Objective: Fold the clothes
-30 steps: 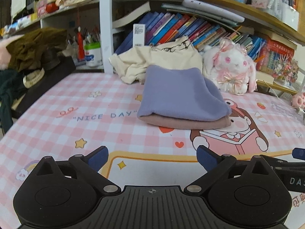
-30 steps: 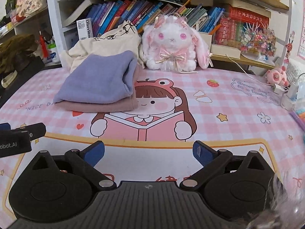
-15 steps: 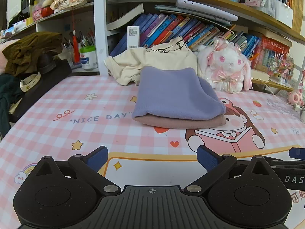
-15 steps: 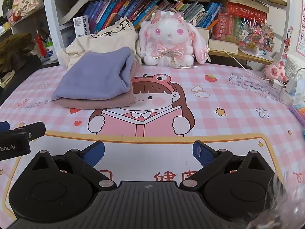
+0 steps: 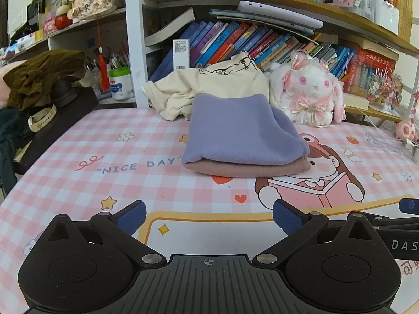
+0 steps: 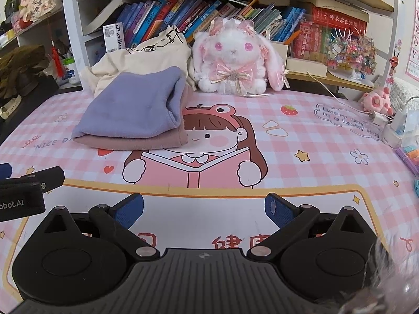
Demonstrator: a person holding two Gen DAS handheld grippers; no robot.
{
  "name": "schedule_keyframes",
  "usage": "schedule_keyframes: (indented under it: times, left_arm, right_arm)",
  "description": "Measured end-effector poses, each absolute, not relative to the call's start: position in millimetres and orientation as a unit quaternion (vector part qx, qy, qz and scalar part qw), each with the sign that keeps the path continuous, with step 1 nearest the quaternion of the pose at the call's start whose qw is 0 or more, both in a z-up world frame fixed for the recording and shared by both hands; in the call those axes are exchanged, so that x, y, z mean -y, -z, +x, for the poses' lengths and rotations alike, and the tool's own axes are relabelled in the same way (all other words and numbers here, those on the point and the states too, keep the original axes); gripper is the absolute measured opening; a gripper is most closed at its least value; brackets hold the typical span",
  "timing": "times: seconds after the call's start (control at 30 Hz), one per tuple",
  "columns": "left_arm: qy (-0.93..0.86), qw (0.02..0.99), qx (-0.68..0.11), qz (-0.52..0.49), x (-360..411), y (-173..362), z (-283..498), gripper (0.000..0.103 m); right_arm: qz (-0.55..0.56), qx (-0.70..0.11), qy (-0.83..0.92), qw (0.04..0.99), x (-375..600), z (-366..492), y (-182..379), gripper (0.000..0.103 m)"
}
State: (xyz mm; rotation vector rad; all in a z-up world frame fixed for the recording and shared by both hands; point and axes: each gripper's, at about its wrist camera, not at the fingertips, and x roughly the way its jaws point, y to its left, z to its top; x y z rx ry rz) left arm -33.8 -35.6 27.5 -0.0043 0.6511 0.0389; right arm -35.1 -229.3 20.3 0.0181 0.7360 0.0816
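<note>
From the left wrist, the left gripper (image 5: 208,216) is being held wide and empty; the folded purple garment (image 5: 242,133) is lying well ahead on the pink garment (image 5: 248,168).

From the right wrist, the right gripper (image 6: 204,210) is likewise being held wide, the purple garment (image 6: 133,111) lying ahead-left on the checked mat (image 6: 314,151).

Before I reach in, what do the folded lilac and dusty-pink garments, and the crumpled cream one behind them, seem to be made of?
Folded lilac garment: looks like fleece, matte and slightly fuzzy, with thick rounded fold edges.
Dusty-pink garment beneath it: apparently the same soft brushed fabric, to judge by its plump edge.
Crumpled cream garment: thinner and smoother, probably cotton jersey, since it creases sharply and carries a printed black line drawing.
</note>
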Motion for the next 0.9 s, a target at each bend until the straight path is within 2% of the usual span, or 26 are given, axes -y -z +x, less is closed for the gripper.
schedule_keyframes:
  times: [0.9]
  left_arm:
    - [-0.029, 0.944, -0.328, -0.011, 28.9, -25.2, -34.3, 0.103]
  right_arm:
    - [0.002, -0.365, -0.041, 0.930, 224.5, -35.9, -20.4, 0.101]
